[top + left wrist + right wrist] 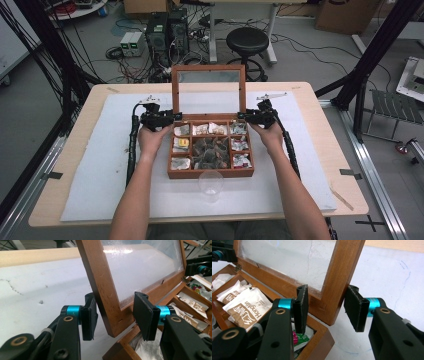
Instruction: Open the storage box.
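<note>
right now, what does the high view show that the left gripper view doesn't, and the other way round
High view: a clear cup in front of the wooden box, and a black stool beyond the table.
Left gripper view: close up, the left gripper has the side rail of the lid between its pads, with a gap on the glass side.
Both: the box, its lid standing up, and the packets inside.

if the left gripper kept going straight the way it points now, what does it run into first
Most likely the wooden frame of the box's open lid: the left gripper already straddles its side rail near the lower corner, pads apart from the wood. Straight on, the jaws would slide along the rail; depth is uncertain.
</note>
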{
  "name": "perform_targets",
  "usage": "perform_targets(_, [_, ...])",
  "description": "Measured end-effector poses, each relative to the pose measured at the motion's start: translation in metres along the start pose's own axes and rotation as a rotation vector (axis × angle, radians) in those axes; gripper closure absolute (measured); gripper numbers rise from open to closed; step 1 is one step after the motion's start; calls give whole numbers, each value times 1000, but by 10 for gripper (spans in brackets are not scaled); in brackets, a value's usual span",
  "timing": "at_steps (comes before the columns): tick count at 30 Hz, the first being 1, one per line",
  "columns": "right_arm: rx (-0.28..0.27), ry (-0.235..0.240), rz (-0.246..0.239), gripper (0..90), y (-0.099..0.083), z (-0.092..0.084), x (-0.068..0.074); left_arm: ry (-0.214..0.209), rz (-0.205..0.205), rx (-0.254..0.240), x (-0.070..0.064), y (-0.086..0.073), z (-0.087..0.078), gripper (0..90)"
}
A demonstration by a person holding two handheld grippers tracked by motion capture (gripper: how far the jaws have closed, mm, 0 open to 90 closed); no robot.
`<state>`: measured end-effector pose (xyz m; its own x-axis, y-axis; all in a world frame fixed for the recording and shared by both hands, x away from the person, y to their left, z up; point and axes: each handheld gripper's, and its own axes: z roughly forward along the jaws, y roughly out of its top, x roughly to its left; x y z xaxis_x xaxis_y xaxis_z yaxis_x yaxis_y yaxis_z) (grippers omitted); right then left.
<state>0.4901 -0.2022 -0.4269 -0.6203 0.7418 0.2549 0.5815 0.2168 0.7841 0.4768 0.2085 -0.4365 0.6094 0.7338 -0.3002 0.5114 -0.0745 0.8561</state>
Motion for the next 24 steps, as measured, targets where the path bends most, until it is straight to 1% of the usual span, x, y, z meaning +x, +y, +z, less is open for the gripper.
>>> perform_targets(3, [3,4,25,564,-1,0,0,1,-11,-2,0,-1,0,535])
perform_targets(5, [-1,7,29,561,-1,1,-1,2,-19,-3,1,-1,1,531])
perform_targets(7, [1,9,46,557,-1,1,-2,-4,-32,-5,2,-2,1,528])
perform_targets(10, [1,21,69,552,-2,1,-4,-14,-54,-8,4,-3,2,525])
perform_targets(16, [-3,41,99,545,-4,2,-7,-34,-106,-10,8,-5,3,519])
perform_targets(17, [-4,51,114,544,-5,3,-9,-36,-114,-11,9,-6,3,519])
perform_targets(21, [-4,59,124,544,-5,3,-10,-39,-132,-8,10,-6,3,520])
perform_targets(24, [-4,72,146,543,-6,4,-11,-48,-164,-6,11,-7,4,522])
